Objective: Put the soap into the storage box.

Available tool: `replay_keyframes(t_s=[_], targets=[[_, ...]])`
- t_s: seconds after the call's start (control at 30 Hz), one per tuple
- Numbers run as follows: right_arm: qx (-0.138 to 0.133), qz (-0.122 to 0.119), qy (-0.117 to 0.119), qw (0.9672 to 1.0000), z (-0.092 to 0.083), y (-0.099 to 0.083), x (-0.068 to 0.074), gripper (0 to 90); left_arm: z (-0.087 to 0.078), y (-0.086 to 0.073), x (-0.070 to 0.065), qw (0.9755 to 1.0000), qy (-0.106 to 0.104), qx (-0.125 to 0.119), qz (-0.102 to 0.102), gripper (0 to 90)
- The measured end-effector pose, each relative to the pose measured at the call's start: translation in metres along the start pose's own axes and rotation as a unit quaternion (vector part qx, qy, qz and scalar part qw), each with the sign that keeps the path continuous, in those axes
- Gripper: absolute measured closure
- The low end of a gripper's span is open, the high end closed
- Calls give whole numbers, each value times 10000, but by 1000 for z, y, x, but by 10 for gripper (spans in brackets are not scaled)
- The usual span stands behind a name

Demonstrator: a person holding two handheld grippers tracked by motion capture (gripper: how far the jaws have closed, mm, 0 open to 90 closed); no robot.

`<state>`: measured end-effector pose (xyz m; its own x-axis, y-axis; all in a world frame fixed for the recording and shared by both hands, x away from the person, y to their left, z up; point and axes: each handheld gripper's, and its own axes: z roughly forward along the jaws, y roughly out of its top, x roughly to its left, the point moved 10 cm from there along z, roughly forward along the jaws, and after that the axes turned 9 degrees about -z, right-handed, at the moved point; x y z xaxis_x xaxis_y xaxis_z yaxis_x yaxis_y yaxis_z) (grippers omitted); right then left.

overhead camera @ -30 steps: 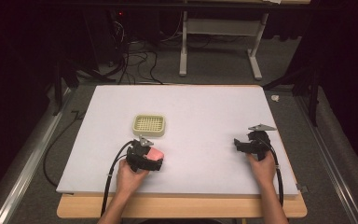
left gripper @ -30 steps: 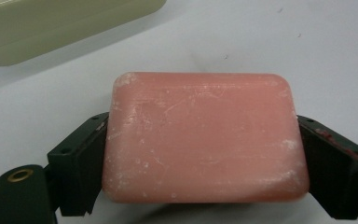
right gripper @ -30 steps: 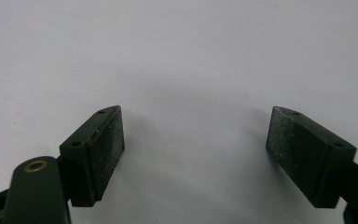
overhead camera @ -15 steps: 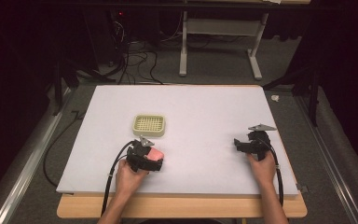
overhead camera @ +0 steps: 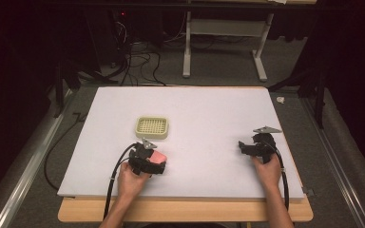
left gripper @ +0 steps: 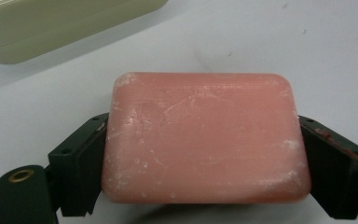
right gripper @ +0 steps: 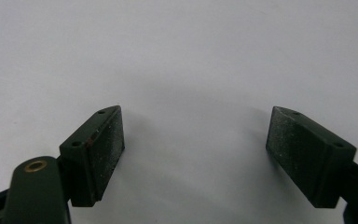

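Note:
A pink soap bar with pale scuffs lies flat between the jaws of my left gripper, and both black pads press against its short sides. In the high view the soap bar sits at the front left of the white board, just in front of a cream soap dish with a gridded top. That dish's side shows beyond the soap in the left gripper view. My right gripper rests on the board at the front right. Its jaws stand wide apart in the right gripper view, with bare white surface between them.
The white board lies on a wooden table whose front edge shows below it. Cables trail from both grippers toward the person. Beyond the board are a metal stand and floor cables.

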<state>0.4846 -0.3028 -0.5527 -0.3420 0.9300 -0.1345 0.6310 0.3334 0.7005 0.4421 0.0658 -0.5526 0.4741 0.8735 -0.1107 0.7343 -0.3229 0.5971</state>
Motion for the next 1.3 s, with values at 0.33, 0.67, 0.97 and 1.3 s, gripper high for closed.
replay_keyframes(t_s=[0.33,0.67,0.97,1.3], targets=[[11,9,1,10000,0,0,0,198,-10,5,2,9996,-149,-169,-173,138],[9,5,5,10000,0,0,0,198,-22,10,8,9986,-188,-346,-347,138],[11,4,2,10000,0,0,0,198,-31,18,13,9979,-167,-473,-406,139],[9,5,5,10000,0,0,0,198,-37,34,18,9971,-133,-611,-425,138]])
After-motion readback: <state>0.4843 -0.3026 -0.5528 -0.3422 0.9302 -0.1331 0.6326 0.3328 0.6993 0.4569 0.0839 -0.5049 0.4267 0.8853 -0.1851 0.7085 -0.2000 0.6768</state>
